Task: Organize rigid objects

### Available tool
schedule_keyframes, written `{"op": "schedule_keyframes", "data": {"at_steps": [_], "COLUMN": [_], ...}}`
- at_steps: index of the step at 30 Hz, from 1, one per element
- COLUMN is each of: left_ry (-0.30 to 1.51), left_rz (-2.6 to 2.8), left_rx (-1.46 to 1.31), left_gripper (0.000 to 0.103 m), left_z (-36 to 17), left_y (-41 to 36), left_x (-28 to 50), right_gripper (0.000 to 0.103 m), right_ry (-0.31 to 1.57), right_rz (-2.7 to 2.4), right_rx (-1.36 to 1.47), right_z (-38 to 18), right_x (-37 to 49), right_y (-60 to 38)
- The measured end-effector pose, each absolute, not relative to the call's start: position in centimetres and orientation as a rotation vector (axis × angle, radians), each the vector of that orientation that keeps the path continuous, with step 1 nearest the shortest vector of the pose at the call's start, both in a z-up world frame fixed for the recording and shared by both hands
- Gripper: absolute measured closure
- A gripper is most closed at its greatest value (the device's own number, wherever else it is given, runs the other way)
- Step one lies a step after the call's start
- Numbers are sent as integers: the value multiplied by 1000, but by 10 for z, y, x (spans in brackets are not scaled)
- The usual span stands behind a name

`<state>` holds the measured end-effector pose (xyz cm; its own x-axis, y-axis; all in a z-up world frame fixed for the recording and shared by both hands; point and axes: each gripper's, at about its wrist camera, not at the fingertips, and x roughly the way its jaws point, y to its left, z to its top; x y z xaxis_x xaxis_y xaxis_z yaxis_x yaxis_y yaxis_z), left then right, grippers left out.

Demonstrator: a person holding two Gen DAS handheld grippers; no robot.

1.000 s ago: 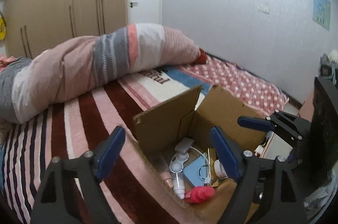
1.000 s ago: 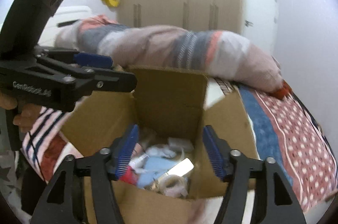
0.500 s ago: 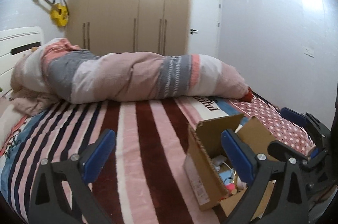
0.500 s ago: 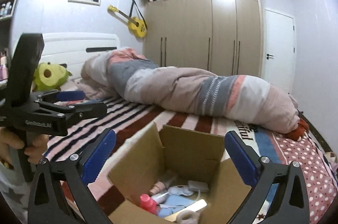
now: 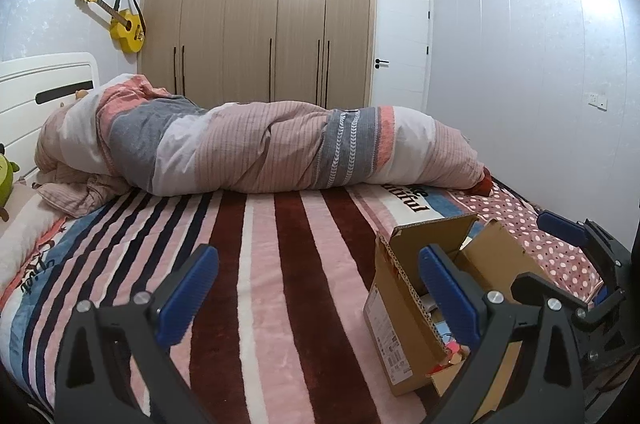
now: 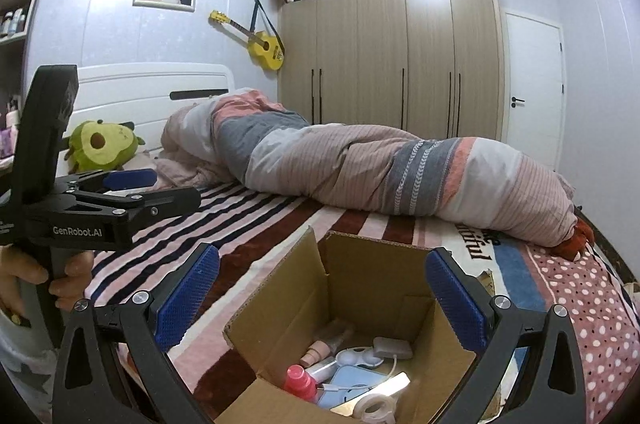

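An open cardboard box (image 6: 376, 288) sits on the striped bed near its front edge; it also shows in the left wrist view (image 5: 404, 288). Inside lie a pink-capped bottle (image 6: 300, 382), a white charger with cable (image 6: 394, 348), a light blue flat item (image 6: 352, 390), a tape roll (image 6: 374, 410) and a beige tube (image 6: 320, 348). My right gripper (image 6: 320, 298) is open and empty above the box. My left gripper (image 5: 318, 290) is open and empty, left of the box over the blanket; it also shows in the right wrist view (image 6: 132, 186).
A rolled striped duvet (image 5: 280, 148) lies across the far side of the bed. A green plush toy (image 6: 100, 144) sits by the white headboard (image 6: 152, 84). A wardrobe (image 5: 260, 24) and a door (image 5: 402, 48) stand behind. The striped blanket (image 5: 260, 264) spreads left of the box.
Both grippers have pulled up and back from the box. The views went from looking down into it to looking across the bed. Both stayed open.
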<state>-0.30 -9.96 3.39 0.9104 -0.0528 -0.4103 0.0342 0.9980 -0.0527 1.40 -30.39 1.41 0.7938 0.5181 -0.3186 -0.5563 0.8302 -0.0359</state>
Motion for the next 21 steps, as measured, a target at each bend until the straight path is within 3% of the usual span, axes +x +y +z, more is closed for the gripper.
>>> {"op": "schedule_keyframes", "data": {"at_steps": [21], "left_ry": [419], "left_rz": [-39], "left_rx": [-28], "left_gripper": [3], "left_z": [37], "left_y": [-104], "left_x": [-4], "right_gripper": [0], "right_ry": [302], "right_rz": [584], "right_rx": [-123], "right_z": [17], "right_x": [15], "right_y": [-304]}}
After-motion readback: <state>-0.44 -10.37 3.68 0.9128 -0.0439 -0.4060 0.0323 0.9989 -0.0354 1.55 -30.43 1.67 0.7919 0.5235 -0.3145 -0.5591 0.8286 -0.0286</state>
